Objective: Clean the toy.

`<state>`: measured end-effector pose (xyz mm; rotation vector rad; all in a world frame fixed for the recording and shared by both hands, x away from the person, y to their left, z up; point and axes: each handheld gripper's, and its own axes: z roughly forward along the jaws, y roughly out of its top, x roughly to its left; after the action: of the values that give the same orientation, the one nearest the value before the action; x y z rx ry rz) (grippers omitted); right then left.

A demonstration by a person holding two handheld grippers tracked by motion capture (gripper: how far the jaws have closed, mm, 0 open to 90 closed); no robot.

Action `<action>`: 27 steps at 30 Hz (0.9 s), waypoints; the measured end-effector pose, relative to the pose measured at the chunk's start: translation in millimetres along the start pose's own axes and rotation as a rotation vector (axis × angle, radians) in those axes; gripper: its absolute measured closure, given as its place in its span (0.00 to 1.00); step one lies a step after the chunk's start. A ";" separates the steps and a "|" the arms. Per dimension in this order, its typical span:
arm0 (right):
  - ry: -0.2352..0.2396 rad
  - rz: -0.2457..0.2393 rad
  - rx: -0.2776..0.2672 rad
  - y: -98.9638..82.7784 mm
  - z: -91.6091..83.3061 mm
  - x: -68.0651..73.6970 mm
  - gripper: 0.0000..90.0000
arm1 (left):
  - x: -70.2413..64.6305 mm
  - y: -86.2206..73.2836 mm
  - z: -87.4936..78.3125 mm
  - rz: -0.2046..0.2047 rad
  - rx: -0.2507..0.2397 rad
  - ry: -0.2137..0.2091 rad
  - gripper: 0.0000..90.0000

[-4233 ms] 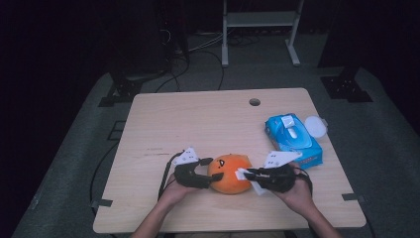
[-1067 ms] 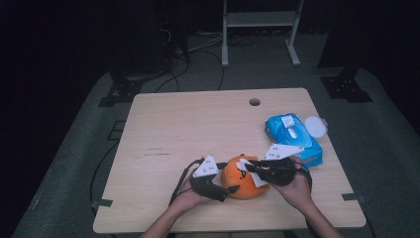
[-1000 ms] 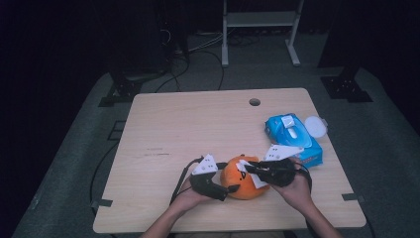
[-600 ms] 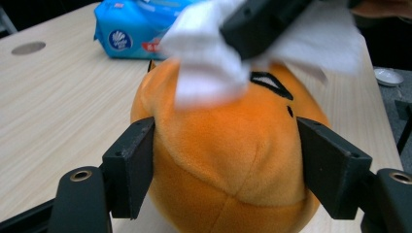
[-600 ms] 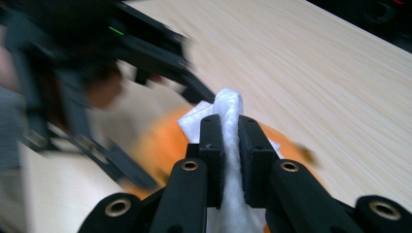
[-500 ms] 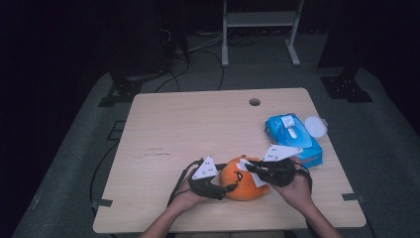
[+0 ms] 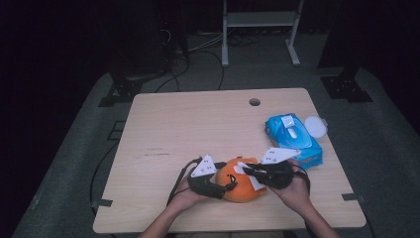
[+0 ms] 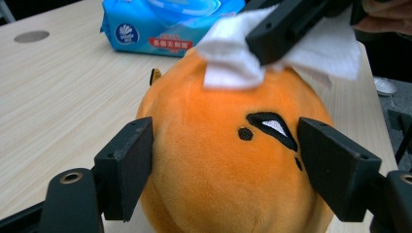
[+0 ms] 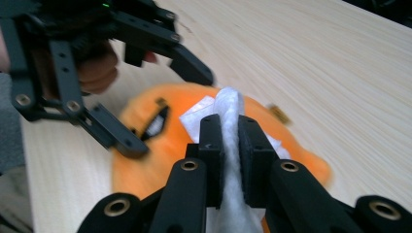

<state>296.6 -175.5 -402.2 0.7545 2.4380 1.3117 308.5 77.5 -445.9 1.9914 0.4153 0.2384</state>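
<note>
An orange plush toy (image 7: 239, 189) with a stitched face lies near the table's front edge. My left gripper (image 7: 230, 184) comes at it from the left. Its two black pads (image 8: 127, 170) sit against the plush toy's (image 8: 209, 111) sides and hold it. Those jaws have just been opening a little, with the toy still between them. My right gripper (image 9: 231, 131) is shut on a folded white wipe (image 9: 228, 104) and lays it on the top of the toy (image 9: 160, 160). The wipe (image 8: 228, 68) spreads over the toy's crown.
A blue pack of wet wipes (image 7: 292, 139) lies right of the toy, its white lid (image 7: 315, 126) flipped open. The wooden table (image 7: 198, 124) has a round cable hole (image 7: 254, 102) at the back. Cables and a metal stand are on the floor beyond.
Since the oldest frame the toy and both grippers have shifted slightly right, and the wipe has come onto the toy's top. Over the last second little has moved.
</note>
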 end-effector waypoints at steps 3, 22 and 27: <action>-0.023 0.042 0.003 -8.3 -7.5 -11.2 0.90 | 5.7 -3.6 -3.2 -0.015 0.005 -0.008 0.27; 0.014 0.112 -0.009 -17.1 -9.6 -21.9 0.90 | 15.3 -6.2 -9.2 -0.057 -0.012 -0.029 0.30; 0.025 0.101 -0.010 -14.6 -8.5 -18.1 0.90 | 17.4 -8.6 -11.0 -0.067 -0.006 -0.035 0.30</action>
<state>303.0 -198.2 -409.8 0.8733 2.4399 1.3770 319.1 96.9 -449.1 1.9690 0.4574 0.1630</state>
